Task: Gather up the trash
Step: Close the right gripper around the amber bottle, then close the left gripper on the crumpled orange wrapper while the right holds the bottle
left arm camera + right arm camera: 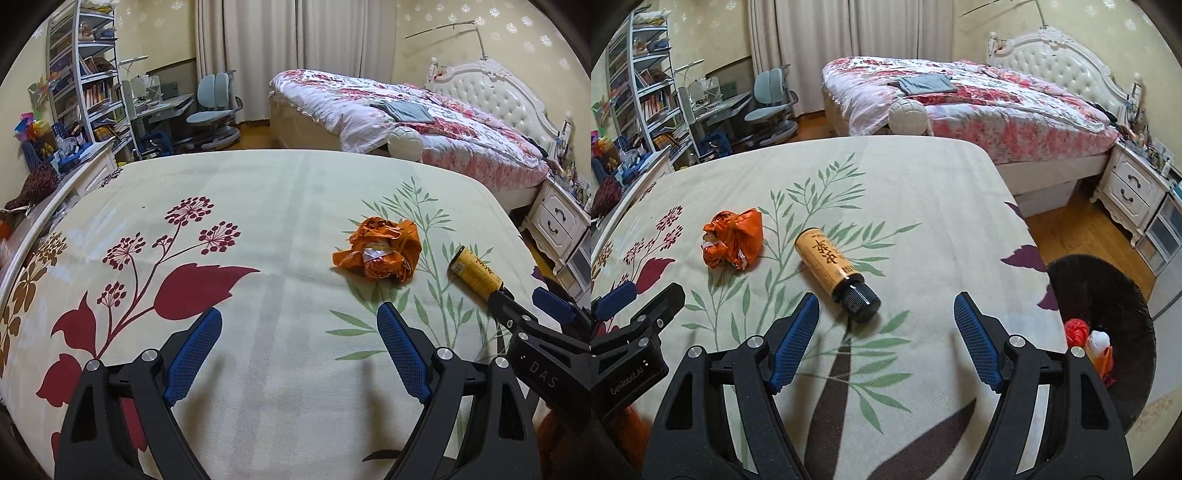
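- Tablecloth [905,177]: woven fabric printed with leaves and flowers; rounded far edge, right edge falling toward the wood floor.
- Crumpled orange wrapper [733,240]: glossy, creased foil, mid-cloth, just left of the bottle, not touching.
- Bottle [836,271]: lying cylinder, yellow label, ribbed black cap toward the near edge.
- Bin [1108,295]: dark, round, beside the table's right edge, red and white scraps inside.
- Left gripper [299,350]: blue textured pads spread apart, holding nothing, bare cloth between.
- Right gripper [886,339]: pads spread apart, holding nothing, just short of the bottle cap.
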{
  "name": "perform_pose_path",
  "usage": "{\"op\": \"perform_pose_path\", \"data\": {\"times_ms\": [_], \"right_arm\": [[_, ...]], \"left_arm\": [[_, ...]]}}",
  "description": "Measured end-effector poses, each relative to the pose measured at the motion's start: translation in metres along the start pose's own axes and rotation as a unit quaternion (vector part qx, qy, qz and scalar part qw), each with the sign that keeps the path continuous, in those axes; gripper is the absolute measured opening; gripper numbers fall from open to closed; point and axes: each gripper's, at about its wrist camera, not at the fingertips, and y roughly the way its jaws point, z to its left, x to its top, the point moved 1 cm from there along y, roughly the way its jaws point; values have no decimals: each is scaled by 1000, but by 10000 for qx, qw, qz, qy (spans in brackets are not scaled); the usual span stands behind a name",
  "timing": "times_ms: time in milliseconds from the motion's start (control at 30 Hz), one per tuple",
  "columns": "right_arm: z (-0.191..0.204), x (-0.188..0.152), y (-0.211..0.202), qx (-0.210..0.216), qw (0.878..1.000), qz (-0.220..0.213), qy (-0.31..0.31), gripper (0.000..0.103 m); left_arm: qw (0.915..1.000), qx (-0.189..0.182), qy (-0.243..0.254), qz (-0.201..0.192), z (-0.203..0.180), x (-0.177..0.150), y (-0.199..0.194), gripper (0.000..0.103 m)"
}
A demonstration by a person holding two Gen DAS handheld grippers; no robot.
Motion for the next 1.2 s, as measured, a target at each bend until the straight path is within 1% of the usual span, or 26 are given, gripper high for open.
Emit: {"op": "perform_pose_path", "data": {"times_ms": [133,200,300,333,400,467,533,833,967,1200], "right_arm": [[11,7,8,49,9999,89,-130,74],[14,10,11,80,9997,140,-185,70],[19,14,19,112,9994,218,-233,61],[19,15,21,155,9992,283,-224,55],[19,16,22,154,9992,291,-237,49],[20,16,22,142,9991,279,-297,35],[18,16,23,141,9991,275,-295,32],[-4,17,22,3,9996,256,-77,30],[-13,17,22,-34,9997,254,-34,30],[-15,18,24,-17,9997,253,-30,30]], "left_arm": [[10000,-4,-34,5,6,0,1,86],[10000,-11,-34,9,6,0,1,86],[10000,-46,-16,26,6,2,4,86],[10000,-61,6,27,6,3,4,86],[9999,-94,59,26,5,3,5,86],[9999,-119,107,16,2,4,6,86],[9997,-181,165,7,-1,5,7,86],[9980,-438,450,67,-25,17,20,86],[9971,-440,612,49,-36,22,26,86],[9967,-438,674,71,-46,32,36,86]]}}
